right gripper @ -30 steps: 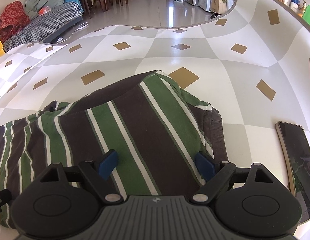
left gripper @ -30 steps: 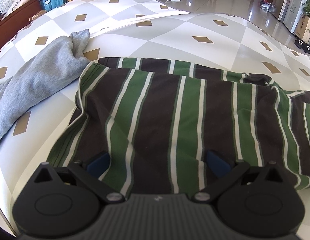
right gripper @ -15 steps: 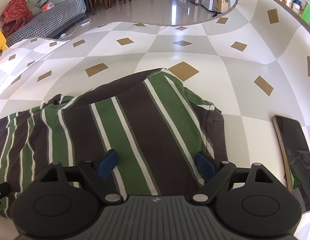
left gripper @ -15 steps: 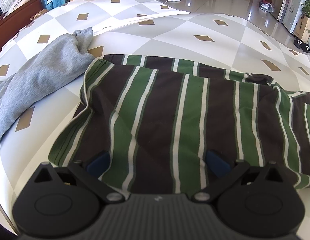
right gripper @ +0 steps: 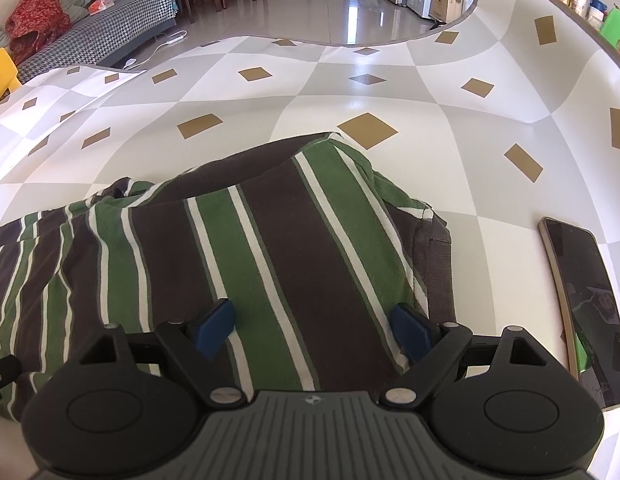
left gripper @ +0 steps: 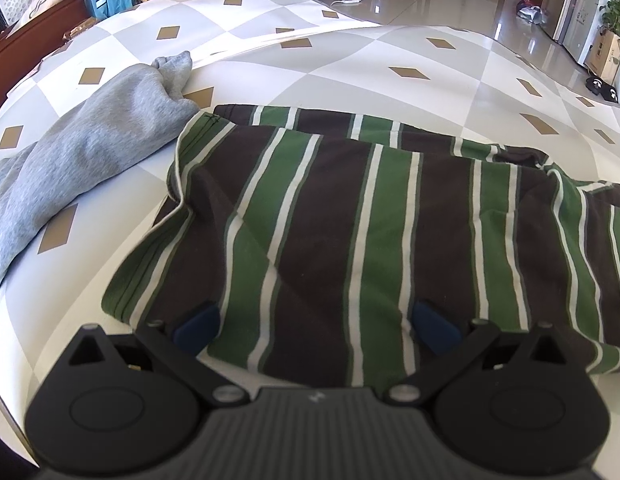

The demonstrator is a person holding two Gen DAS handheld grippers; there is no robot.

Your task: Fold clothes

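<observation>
Both grippers tilt steeply down over the striped shirt (left gripper: pixel 349 232), one at each end of its near edge. The left gripper (left gripper: pixel 315 326) has its jaws spread wide, the blue pads (left gripper: pixel 196 326) set far apart over the cloth near the shirt's near hem; whether they rest on the cloth or sit just above it cannot be told, and nothing is pinched between them. The right gripper (right gripper: pixel 313 330) is spread just as wide, its pads (right gripper: pixel 214 326) over the shirt's other end, likewise gripping nothing.

The shirt (right gripper: pixel 250 260), brown with green and white stripes, lies on the counter (left gripper: pixel 369 64), which is covered in a white and grey checked sheet with tan diamonds. Its long axis runs across from one gripper to the other, and the stripes cross that axis, running away from the cameras. It is folded over on itself: in the left view a lower layer shows past the far edge of the upper one. In the right view its end rises to a rounded, slightly humped corner.

A grey garment (left gripper: pixel 82 152) lies just beside the shirt's left end, its cuff near the shirt's far left corner. A phone (right gripper: pixel 581 308) lies flat on the counter near the shirt's right end, apart from it.
</observation>
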